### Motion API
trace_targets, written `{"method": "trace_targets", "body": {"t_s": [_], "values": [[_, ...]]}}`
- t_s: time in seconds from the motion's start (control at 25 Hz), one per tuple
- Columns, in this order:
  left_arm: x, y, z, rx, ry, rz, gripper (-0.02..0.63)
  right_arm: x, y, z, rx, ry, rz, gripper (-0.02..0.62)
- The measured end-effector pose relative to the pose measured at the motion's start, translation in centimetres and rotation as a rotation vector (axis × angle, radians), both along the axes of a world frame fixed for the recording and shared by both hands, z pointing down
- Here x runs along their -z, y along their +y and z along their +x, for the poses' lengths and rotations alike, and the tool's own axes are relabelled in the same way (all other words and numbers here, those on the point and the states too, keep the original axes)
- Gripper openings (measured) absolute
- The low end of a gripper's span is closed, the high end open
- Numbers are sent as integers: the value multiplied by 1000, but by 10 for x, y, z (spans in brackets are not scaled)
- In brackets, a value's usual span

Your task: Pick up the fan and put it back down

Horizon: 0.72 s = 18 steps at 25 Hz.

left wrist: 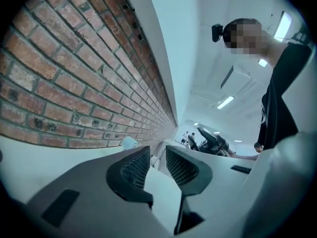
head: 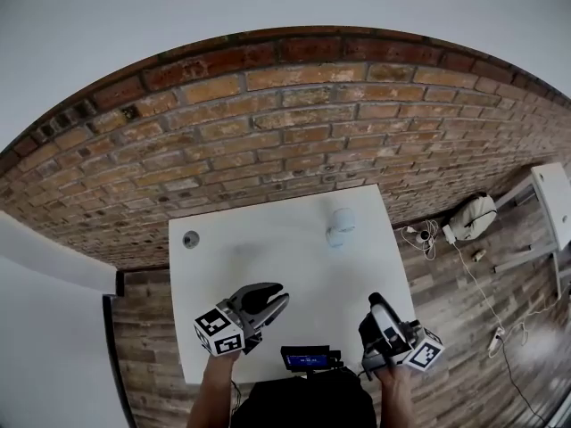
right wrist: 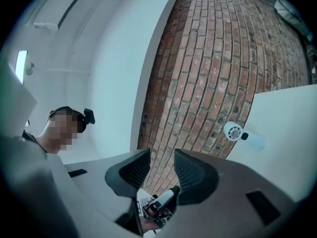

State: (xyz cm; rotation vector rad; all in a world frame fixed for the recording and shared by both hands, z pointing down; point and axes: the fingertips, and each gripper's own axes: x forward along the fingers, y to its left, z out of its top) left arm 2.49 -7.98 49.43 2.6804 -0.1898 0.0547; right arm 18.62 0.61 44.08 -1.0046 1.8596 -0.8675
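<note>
White table (head: 268,257) sitting against brick wall (head: 268,132), wood floor (head: 464,319) around it. Fan (head: 340,226) standing near the table's far edge, well apart from both claws. Left gripper (head: 278,297) and right gripper (head: 378,303) hovering, jaws apart, gripping nothing.

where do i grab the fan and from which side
On the fan, likely the narrow base under the round head, not the grille. It seems to stand upright near the far edge of the table, by the wall, so come in level from the near side, jaws either side. The right gripper waits there, open.
</note>
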Motion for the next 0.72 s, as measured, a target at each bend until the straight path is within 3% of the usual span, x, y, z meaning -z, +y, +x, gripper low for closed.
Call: {"method": "trace_targets", "body": {"t_s": [0.2, 0.32, 0.48, 0.56, 0.72], "values": [[-41, -26, 54, -11, -231, 65, 240, -11, -14, 34, 4, -42, 10, 132], [-77, -54, 92, -6, -384, 131, 245, -22, -17, 57, -4, -65, 5, 132], [-116, -87, 147, -2, -473, 224, 251, -39, -10, 90, -40, -93, -13, 132], [-139, -98, 172, -28, -531, 287, 286, -48, -6, 107, -61, -104, -30, 132], [-183, -116, 202, -50, -621, 355, 296, -61, 1, 135, -87, -121, -52, 132]]}}
